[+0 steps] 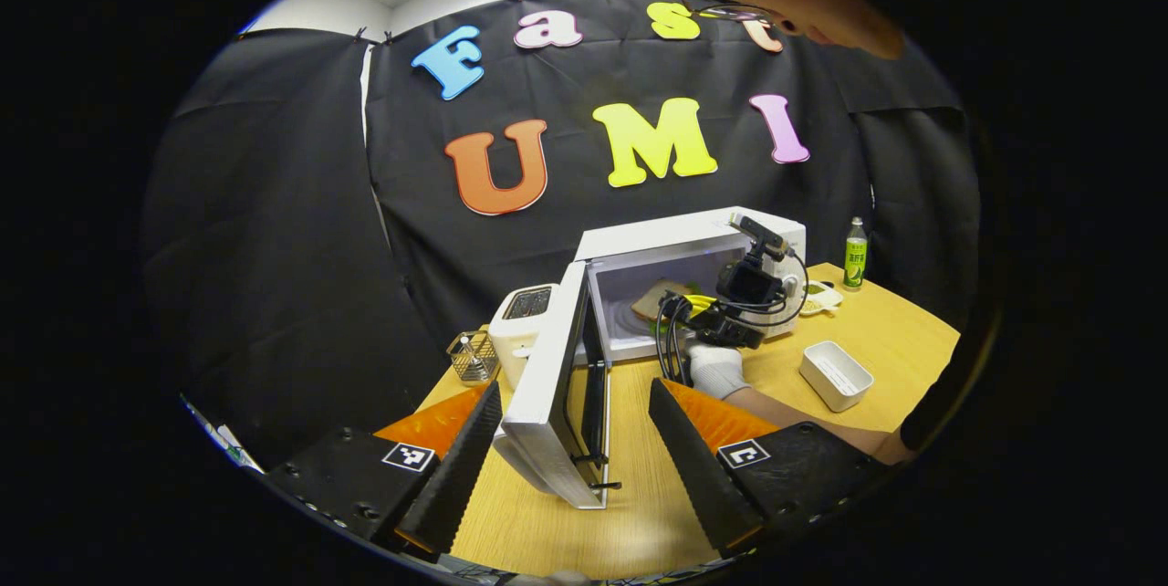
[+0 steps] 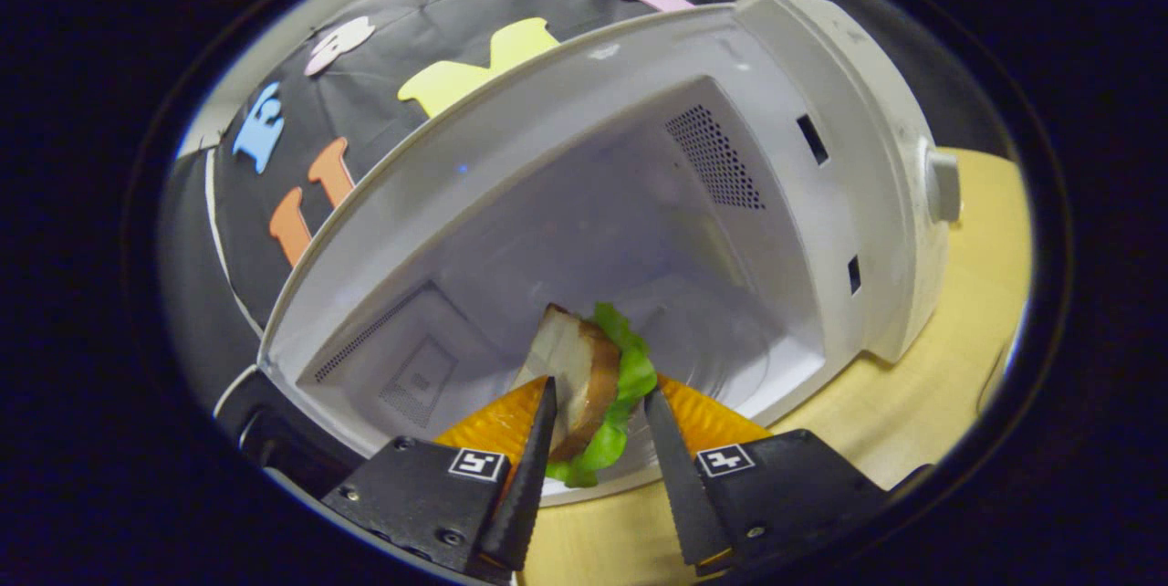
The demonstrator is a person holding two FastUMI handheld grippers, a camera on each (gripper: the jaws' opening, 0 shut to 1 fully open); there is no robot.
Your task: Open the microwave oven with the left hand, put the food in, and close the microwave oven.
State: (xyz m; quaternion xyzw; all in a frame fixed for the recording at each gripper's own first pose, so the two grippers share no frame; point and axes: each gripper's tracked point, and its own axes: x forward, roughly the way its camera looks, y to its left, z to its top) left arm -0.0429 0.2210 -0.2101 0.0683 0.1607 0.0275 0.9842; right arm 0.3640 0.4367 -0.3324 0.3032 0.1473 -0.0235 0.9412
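left gripper (image 1: 575,440) fingers apart, just in front of the swung-out microwave door (image 1: 557,394). right gripper (image 2: 593,449) looks clamped on the sandwich (image 2: 589,385), inside the microwave (image 2: 639,230) cavity. soft, light, squashy: grip crust edges gently, lettuce slips.

The microwave oven (image 1: 693,244) has a smooth, glossy white plastic shell; the desk (image 1: 639,476) is pale matt wood grain; the basket (image 1: 473,358) is wire metal.

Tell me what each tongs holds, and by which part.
The right tongs hold the sandwich by its near end, bread and lettuce between the fingers. The left tongs hold nothing; they stand open around the door.
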